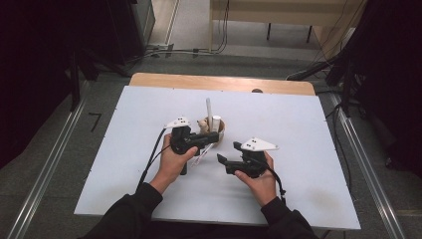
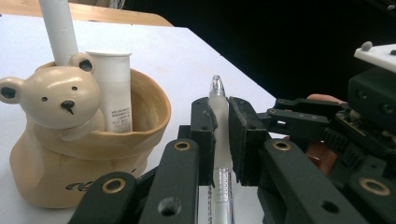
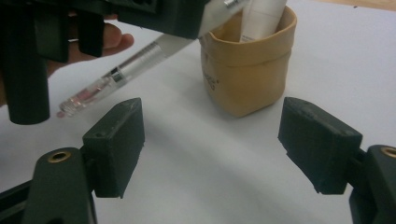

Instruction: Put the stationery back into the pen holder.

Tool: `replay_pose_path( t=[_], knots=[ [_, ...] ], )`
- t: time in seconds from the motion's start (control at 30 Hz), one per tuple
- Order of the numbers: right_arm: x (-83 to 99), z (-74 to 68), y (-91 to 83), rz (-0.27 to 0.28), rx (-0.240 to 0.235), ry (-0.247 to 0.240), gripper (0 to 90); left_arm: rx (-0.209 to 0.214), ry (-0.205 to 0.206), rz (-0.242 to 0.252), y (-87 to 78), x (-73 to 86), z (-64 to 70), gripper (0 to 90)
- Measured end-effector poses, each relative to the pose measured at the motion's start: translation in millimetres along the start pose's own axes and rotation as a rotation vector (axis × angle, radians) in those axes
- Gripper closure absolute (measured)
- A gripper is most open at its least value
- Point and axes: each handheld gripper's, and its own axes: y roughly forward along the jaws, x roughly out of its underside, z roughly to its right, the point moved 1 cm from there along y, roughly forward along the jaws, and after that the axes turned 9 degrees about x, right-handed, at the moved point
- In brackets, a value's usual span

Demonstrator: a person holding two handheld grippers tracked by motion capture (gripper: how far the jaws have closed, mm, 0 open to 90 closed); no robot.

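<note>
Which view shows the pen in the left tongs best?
The left gripper view: the pen stands clamped between the left tongs. The right gripper view shows its clear end from the side. In the high view it is barely visible.

A white sheet point(image 1: 298, 149) is covering most of a wooden table point(image 1: 199, 79), leaving a bare strip of wood along the far edge. Near the middle of the sheet a tan bear-shaped cup point(image 2: 60, 154) is standing upright, with the bear's head sticking out at its front rim. A white tube point(image 2: 114, 88) is standing inside it, and a taller white stick point(image 2: 58, 28) is rising behind the bear's ear, just beside the tube. Metal rails point(image 1: 45, 169) are running along the grey floor on either side of the table. Beyond it, cables point(image 1: 164, 50) are lying on the floor near a pale desk point(image 1: 278, 12).
</note>
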Motion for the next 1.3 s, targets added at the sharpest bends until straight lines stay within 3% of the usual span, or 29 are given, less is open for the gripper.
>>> replay_pose_path(
  t=[0.53,1.03,1.17,1.3],
  knots=[
    [-5.1,-6.1,12.2,-0.016,-0.150,0.125,25.6,-0.003,0.010,-0.009,7.1,2.6,0.5,82.0],
    [-5.3,-7.7,22.0,-0.039,-0.221,0.201,30.4,0.003,0.019,-0.005,10.9,2.5,4.3,82.0],
    [-4.6,-8.5,26.1,-0.054,-0.243,0.217,33.4,0.010,0.023,-0.004,12.3,2.7,6.6,82.0],
    [-4.6,-9.7,28.3,-0.068,-0.277,0.237,42.3,0.017,0.031,0.001,13.2,1.7,9.9,82.0]
  ],
)
